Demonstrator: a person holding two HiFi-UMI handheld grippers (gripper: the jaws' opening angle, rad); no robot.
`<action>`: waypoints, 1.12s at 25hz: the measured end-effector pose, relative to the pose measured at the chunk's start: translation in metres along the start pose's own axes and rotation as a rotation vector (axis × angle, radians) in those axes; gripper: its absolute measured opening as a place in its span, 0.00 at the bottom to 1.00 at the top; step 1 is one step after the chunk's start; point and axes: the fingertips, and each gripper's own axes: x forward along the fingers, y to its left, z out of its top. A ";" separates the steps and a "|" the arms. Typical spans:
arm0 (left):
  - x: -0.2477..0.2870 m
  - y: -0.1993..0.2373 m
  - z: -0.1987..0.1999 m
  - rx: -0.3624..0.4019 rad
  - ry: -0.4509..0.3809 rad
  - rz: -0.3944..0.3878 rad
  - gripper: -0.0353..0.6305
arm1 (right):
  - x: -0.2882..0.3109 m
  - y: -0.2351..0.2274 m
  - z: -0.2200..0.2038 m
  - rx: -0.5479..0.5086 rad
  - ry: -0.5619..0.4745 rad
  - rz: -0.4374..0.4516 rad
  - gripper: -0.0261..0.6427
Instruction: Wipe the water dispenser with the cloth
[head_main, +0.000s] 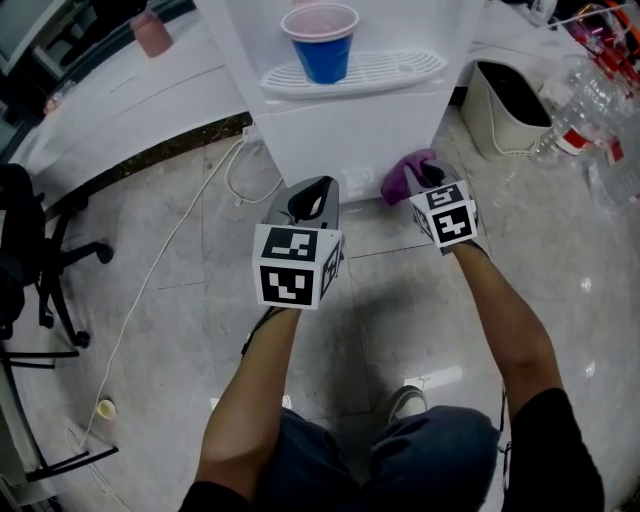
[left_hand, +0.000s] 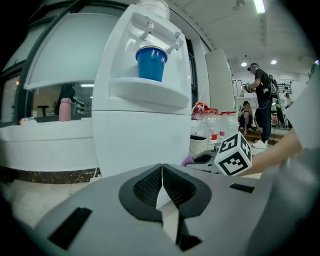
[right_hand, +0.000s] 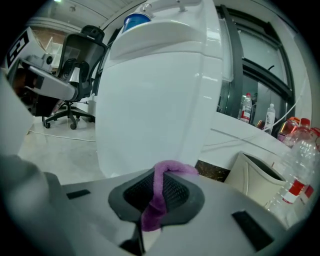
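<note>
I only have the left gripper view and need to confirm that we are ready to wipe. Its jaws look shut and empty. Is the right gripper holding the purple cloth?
Observer: Yes. In the right gripper view, the right gripper is shut on the purple cloth, and a strip of it runs between the jaws.
Operator: Where is the cloth relative to the dispenser?
Observer: In the head view it is low by the front of the white water dispenser, near its right corner. I cannot tell whether it touches.
Operator: Is anything standing on the floor off to the left?
Observer: A black office chair stands well to the left of the dispenser, apart from it.
</note>
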 end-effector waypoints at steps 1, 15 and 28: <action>0.002 -0.001 0.000 0.004 0.003 -0.001 0.09 | -0.001 -0.005 -0.002 -0.001 0.007 -0.003 0.09; 0.005 -0.033 0.086 -0.022 0.029 -0.051 0.09 | -0.087 -0.025 0.068 0.044 -0.002 0.030 0.09; -0.107 -0.044 0.273 -0.012 0.140 -0.013 0.09 | -0.242 -0.062 0.257 0.125 0.003 0.064 0.09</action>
